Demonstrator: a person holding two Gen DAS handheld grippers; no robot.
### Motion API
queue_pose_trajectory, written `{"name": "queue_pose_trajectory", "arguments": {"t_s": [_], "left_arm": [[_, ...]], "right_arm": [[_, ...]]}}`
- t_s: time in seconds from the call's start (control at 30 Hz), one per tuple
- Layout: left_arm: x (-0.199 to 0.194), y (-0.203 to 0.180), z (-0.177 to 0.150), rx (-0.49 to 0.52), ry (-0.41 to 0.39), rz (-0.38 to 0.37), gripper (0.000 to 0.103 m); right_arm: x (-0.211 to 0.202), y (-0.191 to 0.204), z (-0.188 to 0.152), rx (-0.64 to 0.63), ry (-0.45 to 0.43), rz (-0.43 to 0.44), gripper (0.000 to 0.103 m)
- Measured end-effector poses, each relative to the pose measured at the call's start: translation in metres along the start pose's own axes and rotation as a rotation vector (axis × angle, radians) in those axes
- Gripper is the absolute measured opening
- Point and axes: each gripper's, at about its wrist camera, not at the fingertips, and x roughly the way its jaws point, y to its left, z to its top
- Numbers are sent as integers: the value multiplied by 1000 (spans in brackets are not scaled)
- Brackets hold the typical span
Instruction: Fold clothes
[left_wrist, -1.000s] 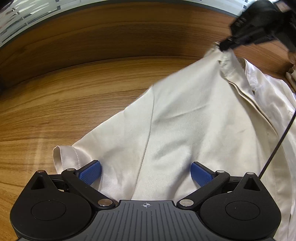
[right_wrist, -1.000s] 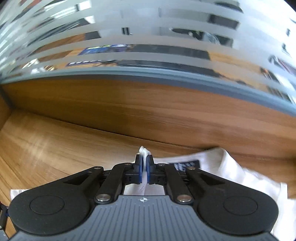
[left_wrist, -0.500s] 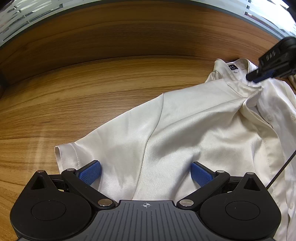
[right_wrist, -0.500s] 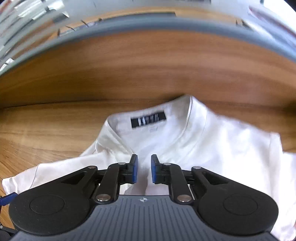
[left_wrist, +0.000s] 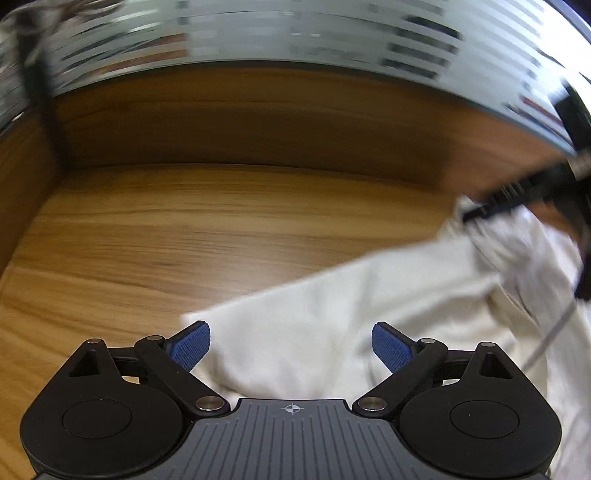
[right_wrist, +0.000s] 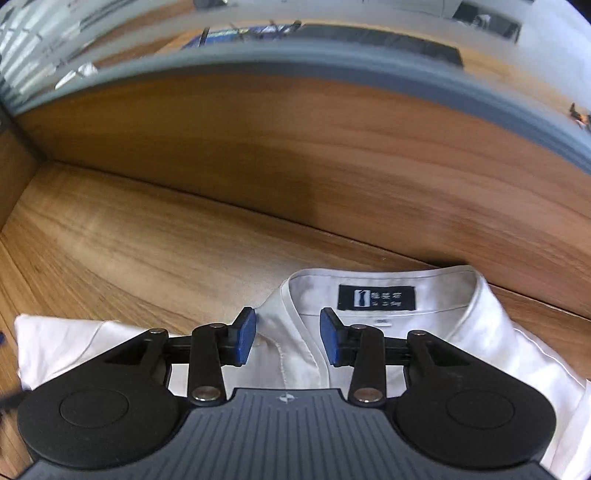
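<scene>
A cream-white shirt (left_wrist: 332, 295) lies spread on the wooden table (left_wrist: 184, 240). My left gripper (left_wrist: 291, 343) hovers over its sleeve end; the jaws stand wide and are closing, with fabric below and between them but no pad pressing. In the right wrist view the shirt's collar (right_wrist: 461, 280) with a black label (right_wrist: 376, 297) lies flat. My right gripper (right_wrist: 288, 339) is low over the front edge just below the collar; its jaws are opening and grip nothing. The right gripper (left_wrist: 476, 212) shows blurred at the collar in the left wrist view.
A low wooden back wall (right_wrist: 295, 166) runs behind the table, with striped frosted glass (left_wrist: 295, 33) above it. A side wall closes the left corner (right_wrist: 14, 177). The shirt's sleeve (right_wrist: 59, 343) lies out to the left. Bare table stretches left of the shirt.
My right gripper let go of the raised collar, opened and came down; the collar now lies flat on the table. The left gripper rose and tilted up, and its jaws narrowed a little.
</scene>
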Motion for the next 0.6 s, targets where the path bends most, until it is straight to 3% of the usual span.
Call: {"name": "queue_pose_trajectory", "arguments": {"t_s": [0.13,0.27,0.3,0.33,0.37,0.4,0.43,0.6], "left_arm": [[18,32,7,-131,57,43,93],[42,58,14,-289,148,-39,76],[41,62,15,-322,130,-63,72],[43,64,16,-345,134,-90,60],[45,66,18,-368,139,-116,50],[44,66,17,-379,135,-116,27],[43,67,16,-391,132,-116,10],[17,61,6,-367,52,-88,6]], "right_arm": [[5,3,3,-14,12,7,43],[3,7,4,-48,28,25,43],[3,7,5,-54,36,37,40],[1,7,6,-53,39,51,35],[0,7,7,-49,39,66,20],[-2,6,7,-38,33,83,10],[-6,4,8,-28,17,90,10],[-38,-2,16,4,-126,74,2]]}}
